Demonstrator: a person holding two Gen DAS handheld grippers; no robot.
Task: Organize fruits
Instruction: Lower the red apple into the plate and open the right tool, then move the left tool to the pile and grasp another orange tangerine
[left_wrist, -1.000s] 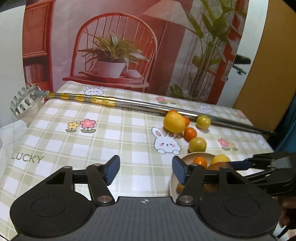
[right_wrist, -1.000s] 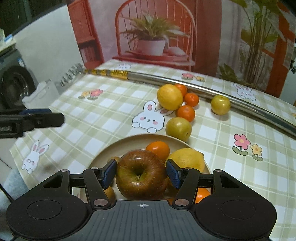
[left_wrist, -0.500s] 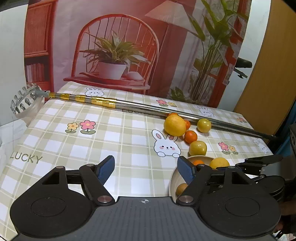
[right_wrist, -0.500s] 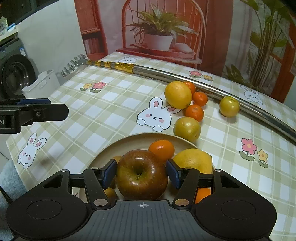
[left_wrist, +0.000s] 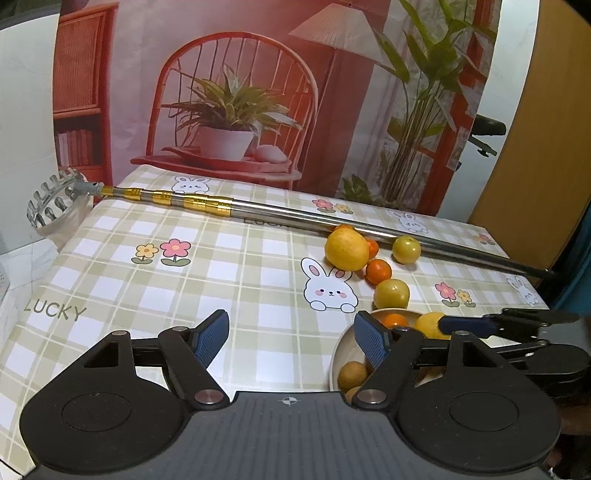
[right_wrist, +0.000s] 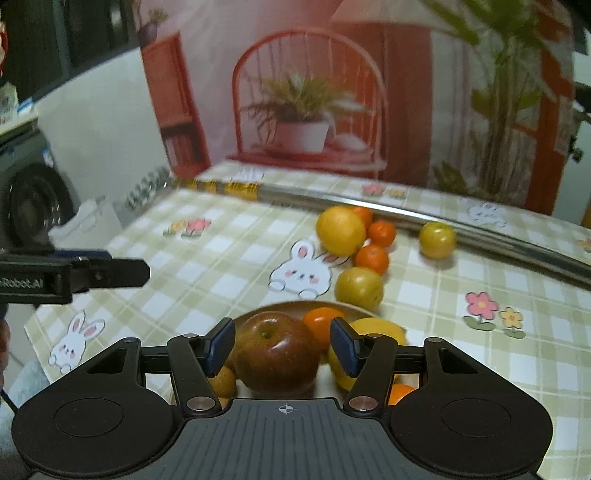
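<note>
A dark red apple (right_wrist: 277, 354) rests in the tan plate (right_wrist: 280, 305) among a small orange (right_wrist: 319, 323), a lemon (right_wrist: 373, 332) and other small fruit. My right gripper (right_wrist: 282, 345) is open around the apple, with a slim gap at its right pad. Beyond the plate, several loose fruits lie on the checked cloth: a big yellow citrus (left_wrist: 346, 249), small oranges (left_wrist: 378, 272) and a yellow-green fruit (left_wrist: 391, 293). My left gripper (left_wrist: 290, 336) hangs open and empty, left of the plate (left_wrist: 334, 363).
A long metal pole (left_wrist: 295, 218) with a toothed picker head (left_wrist: 55, 206) lies across the back of the table, touching the loose fruit. A printed backdrop stands behind. The table edge runs along the right. A washing machine (right_wrist: 33, 206) is at the left.
The right view has gone blurry with motion and the apple looks smaller, lower and tilted, now apart from the right pad. My left gripper opened a little wider and drew back slightly.
</note>
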